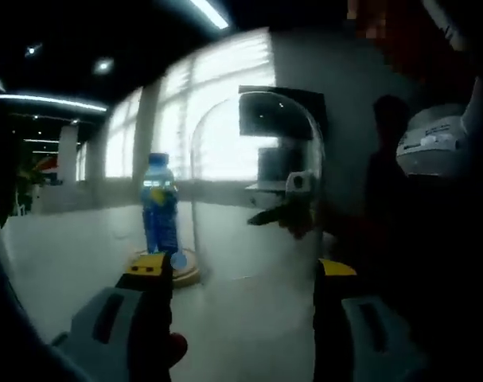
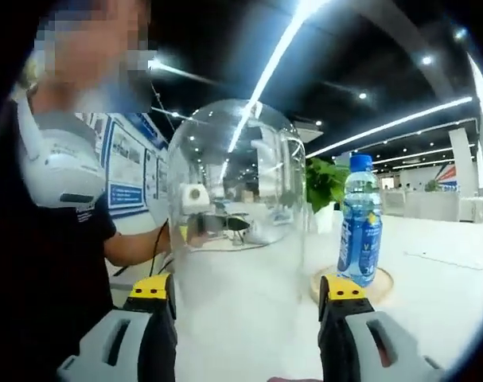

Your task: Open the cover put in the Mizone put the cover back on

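Note:
A blue Mizone bottle (image 1: pixel 159 213) (image 2: pixel 360 224) stands upright on a round wooden base (image 1: pixel 185 270) (image 2: pixel 378 284). Beside it, off the base, is the clear glass dome cover (image 1: pixel 257 187) (image 2: pixel 235 199); its bottom rim looks level with the table. My left gripper (image 1: pixel 243 274) is open, with its jaws wide on either side of the dome. On the opposite side my right gripper (image 2: pixel 247 290) is open the same way. Each gripper shows through the glass in the other's view. Whether the jaws touch the glass is unclear.
The white table (image 1: pixel 66 255) (image 2: pixel 440 294) stretches past the bottle. A person in a dark shirt (image 2: pixel 42 263) stands close behind the dome. A green plant (image 2: pixel 325 185) sits beyond it. Bright windows (image 1: pixel 217 103) lie behind.

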`<state>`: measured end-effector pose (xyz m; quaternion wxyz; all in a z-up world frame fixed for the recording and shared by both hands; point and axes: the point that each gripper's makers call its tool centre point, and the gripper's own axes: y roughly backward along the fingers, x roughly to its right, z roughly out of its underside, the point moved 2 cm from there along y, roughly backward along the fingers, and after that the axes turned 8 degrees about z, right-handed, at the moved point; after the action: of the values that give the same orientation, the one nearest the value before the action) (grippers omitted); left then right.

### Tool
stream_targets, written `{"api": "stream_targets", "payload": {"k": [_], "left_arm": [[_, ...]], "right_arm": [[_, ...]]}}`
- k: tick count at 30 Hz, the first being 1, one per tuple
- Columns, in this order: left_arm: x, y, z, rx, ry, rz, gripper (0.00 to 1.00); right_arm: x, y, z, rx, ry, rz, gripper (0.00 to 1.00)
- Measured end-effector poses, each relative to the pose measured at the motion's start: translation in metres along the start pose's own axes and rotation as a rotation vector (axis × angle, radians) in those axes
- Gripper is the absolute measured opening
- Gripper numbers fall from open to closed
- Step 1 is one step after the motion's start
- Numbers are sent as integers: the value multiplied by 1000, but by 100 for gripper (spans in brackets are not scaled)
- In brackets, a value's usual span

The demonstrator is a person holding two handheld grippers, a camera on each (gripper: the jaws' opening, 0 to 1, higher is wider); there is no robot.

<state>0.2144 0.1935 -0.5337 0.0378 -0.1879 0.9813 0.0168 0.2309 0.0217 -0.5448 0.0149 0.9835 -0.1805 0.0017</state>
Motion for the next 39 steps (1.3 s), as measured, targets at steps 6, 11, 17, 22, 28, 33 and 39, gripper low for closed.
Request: {"api": "stream_targets", "payload": {"k": [6, 11, 17, 22, 28, 33, 39], "left_arm": [[7, -14, 3, 11, 62, 62, 60], [8, -29, 5, 43, 90, 97, 63], [7, -39, 8, 41, 90, 108, 68], [6, -42, 8, 23, 76, 125, 69], [2, -53, 8, 31, 84, 167, 71], [2, -55, 9, 36, 78, 193, 70], [1, -60, 8, 46, 101, 224, 72]], "right_arm": [[-7, -12, -3, -4, -16, -60, 67], [-5, -22, -1, -21, 6, -69, 71], [-7, -27, 2, -37, -3, -105, 71], [-6, -31, 1, -53, -2, -132, 74], [-5, -41, 2, -48, -11, -167, 81], [-6, -44, 2, -42, -16, -183, 84], [-8, -46, 2, -41, -14, -198, 87]]}}
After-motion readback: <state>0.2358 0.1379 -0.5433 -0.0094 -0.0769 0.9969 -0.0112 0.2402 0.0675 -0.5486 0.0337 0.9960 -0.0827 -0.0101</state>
